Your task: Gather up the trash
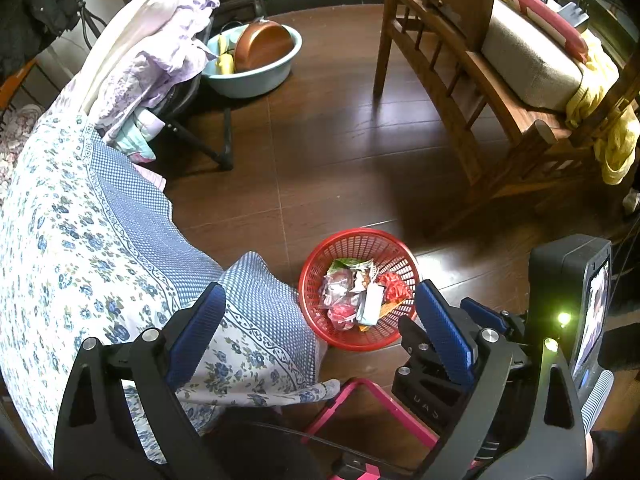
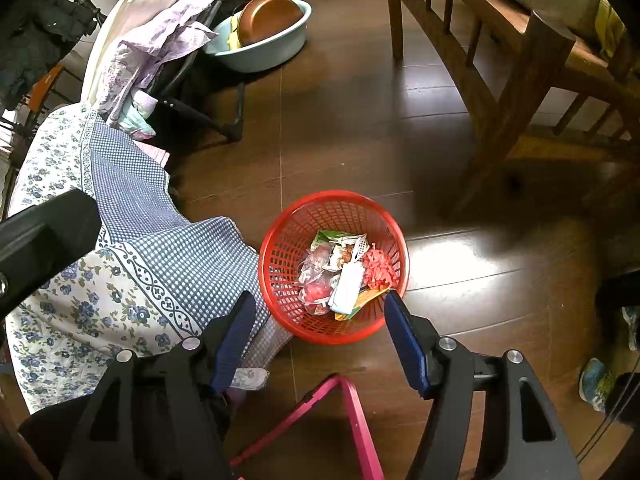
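The basket [image 2: 334, 268] stands on the floor [image 2: 344, 128] just right of the bedsheet [image 2: 132, 248], wrappers [image 2: 344, 276] inside; a basin [image 2: 264, 44] sits beyond.

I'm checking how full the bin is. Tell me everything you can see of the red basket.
The red basket is a round, open-topped tub of what looks like plastic lattice, standing upright on the dark wooden floor. Crumpled wrappers cover its bottom, well below the rim. Its left side appears to meet the floral bedsheet. Neither tool touches it.
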`<action>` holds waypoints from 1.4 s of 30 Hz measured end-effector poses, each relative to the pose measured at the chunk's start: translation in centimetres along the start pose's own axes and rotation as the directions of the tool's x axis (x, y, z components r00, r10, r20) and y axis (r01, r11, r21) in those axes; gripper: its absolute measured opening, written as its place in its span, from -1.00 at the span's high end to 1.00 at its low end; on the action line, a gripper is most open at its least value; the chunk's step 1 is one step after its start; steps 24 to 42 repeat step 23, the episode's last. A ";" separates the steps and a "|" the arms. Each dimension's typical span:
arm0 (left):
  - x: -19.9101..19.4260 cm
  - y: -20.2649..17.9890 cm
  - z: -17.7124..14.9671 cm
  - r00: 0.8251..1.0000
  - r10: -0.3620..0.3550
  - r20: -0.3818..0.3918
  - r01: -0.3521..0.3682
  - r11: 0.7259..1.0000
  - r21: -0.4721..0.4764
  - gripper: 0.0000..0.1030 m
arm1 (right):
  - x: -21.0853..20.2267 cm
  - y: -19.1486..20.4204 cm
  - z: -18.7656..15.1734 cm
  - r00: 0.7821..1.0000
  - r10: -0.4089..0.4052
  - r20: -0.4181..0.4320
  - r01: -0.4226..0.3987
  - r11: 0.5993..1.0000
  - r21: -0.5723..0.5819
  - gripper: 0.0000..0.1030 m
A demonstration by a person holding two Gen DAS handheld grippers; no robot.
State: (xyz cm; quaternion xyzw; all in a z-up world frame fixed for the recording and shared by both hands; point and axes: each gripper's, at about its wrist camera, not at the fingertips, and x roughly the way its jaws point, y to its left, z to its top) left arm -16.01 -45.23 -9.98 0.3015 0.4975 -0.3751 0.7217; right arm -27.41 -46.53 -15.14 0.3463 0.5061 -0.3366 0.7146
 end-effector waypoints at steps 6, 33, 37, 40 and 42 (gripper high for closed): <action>0.0 0.0 -0.1 1.000 0.000 -0.003 0.000 1.000 0.000 -0.79 | 0.0 0.0 0.0 1.000 -0.001 -0.001 0.001 1.000 -0.002 -0.31; 0.1 0.2 -0.2 1.000 0.001 -0.004 -0.001 1.000 -0.001 -0.79 | 0.1 -0.1 -0.1 1.000 -0.001 -0.003 0.001 1.000 0.000 -0.31; 0.1 0.2 -0.2 1.000 0.001 -0.004 -0.001 1.000 -0.001 -0.79 | 0.1 -0.1 -0.1 1.000 -0.001 -0.003 0.001 1.000 0.000 -0.31; 0.1 0.2 -0.2 1.000 0.001 -0.004 -0.001 1.000 -0.001 -0.79 | 0.1 -0.1 -0.1 1.000 -0.001 -0.003 0.001 1.000 0.000 -0.31; 0.1 0.2 -0.2 1.000 0.001 -0.004 -0.001 1.000 -0.001 -0.79 | 0.1 -0.1 -0.1 1.000 -0.001 -0.003 0.001 1.000 0.000 -0.31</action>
